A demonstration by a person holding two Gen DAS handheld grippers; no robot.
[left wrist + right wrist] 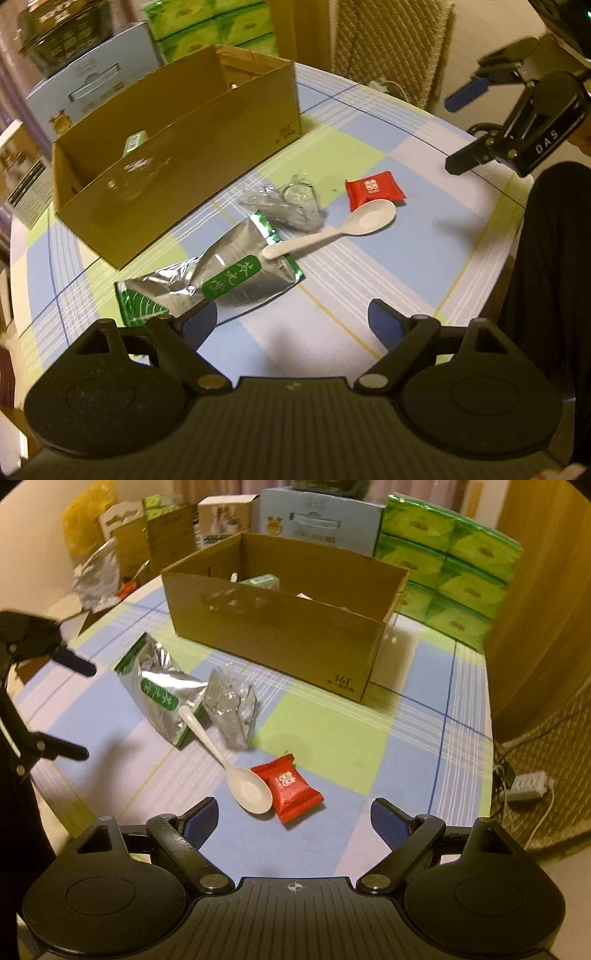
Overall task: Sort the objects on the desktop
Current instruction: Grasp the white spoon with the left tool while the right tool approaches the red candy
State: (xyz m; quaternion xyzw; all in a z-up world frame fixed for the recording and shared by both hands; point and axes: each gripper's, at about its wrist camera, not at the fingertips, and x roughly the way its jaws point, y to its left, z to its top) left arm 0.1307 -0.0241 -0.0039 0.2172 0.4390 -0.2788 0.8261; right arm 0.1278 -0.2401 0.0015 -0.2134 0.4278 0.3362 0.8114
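Note:
On the checked tablecloth (pixel 424 738) lie a silver-and-green pouch (pixel 221 273) (pixel 159 694), a crumpled clear wrapper (pixel 291 203) (pixel 231 709), a white spoon (pixel 332 229) (pixel 240 775) and a red candy packet (pixel 373 190) (pixel 290 788). The spoon's handle rests on the pouch. Behind them stands an open cardboard box (pixel 177 147) (pixel 277 635) with a few items inside. My left gripper (pixel 291 321) (pixel 83 710) is open, just short of the pouch. My right gripper (pixel 295 816) (pixel 460 129) is open too, hovering just short of the candy packet and spoon bowl. Neither holds anything.
Green tissue packs (pixel 450 572), a light blue carton (pixel 317 520) and other boxes stand behind the cardboard box. A crumpled silver bag (pixel 98 576) sits at the far left. A power strip (pixel 528 784) lies on the floor past the right edge. A person's dark clothing (pixel 546 258) borders the table.

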